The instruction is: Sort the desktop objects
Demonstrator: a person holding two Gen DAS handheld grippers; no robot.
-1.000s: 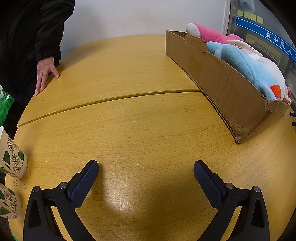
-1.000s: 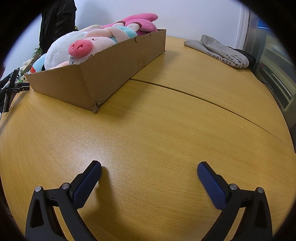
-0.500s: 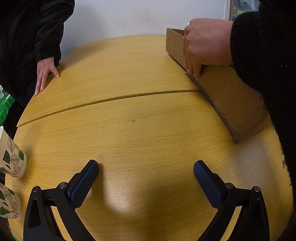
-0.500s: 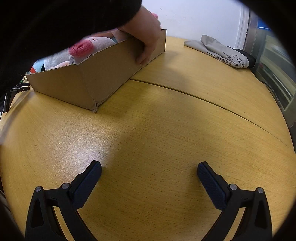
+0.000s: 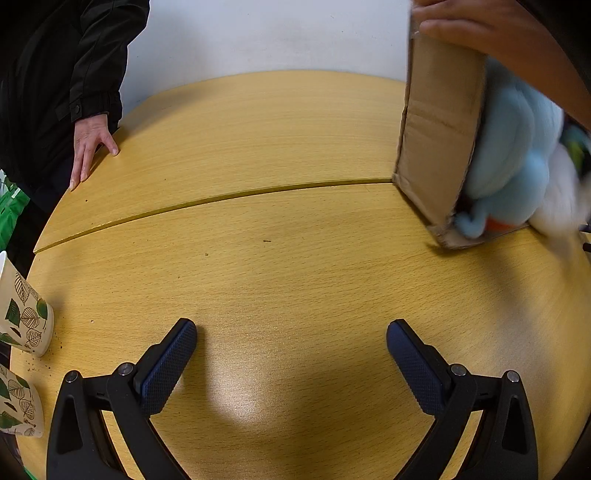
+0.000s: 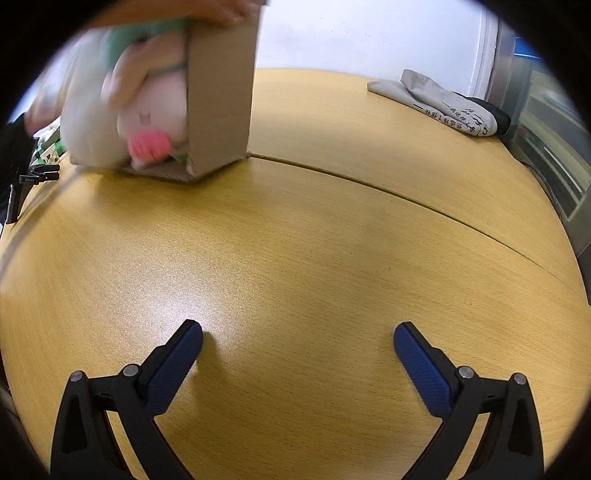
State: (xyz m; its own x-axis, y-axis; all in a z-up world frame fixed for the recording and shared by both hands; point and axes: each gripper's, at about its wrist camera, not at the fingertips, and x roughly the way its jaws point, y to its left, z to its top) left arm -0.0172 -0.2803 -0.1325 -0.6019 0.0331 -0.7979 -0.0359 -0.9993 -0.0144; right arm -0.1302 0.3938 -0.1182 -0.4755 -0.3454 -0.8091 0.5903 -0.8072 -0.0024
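A cardboard box (image 5: 439,140) stands tipped up on its end at the table's far right, held at the top by a person's hand (image 5: 465,26). A blue plush toy (image 5: 517,162) spills from its open side. In the right wrist view the box (image 6: 221,99) is at the far left, with a white pig plush with a pink snout (image 6: 147,122) tumbling out, blurred. My left gripper (image 5: 291,347) is open and empty above the bare wood. My right gripper (image 6: 297,343) is open and empty too, well short of the box.
Two leaf-printed paper cups (image 5: 22,314) stand at the table's left edge. Another person's hand (image 5: 90,147) rests on the far left rim. A grey folded cloth bag (image 6: 447,103) lies at the far right. A seam (image 5: 207,203) crosses the round wooden table.
A hand came in, gripped the box's end and tipped the box from lying flat to standing on end; the plush toys are sliding out. Both grippers stayed still.
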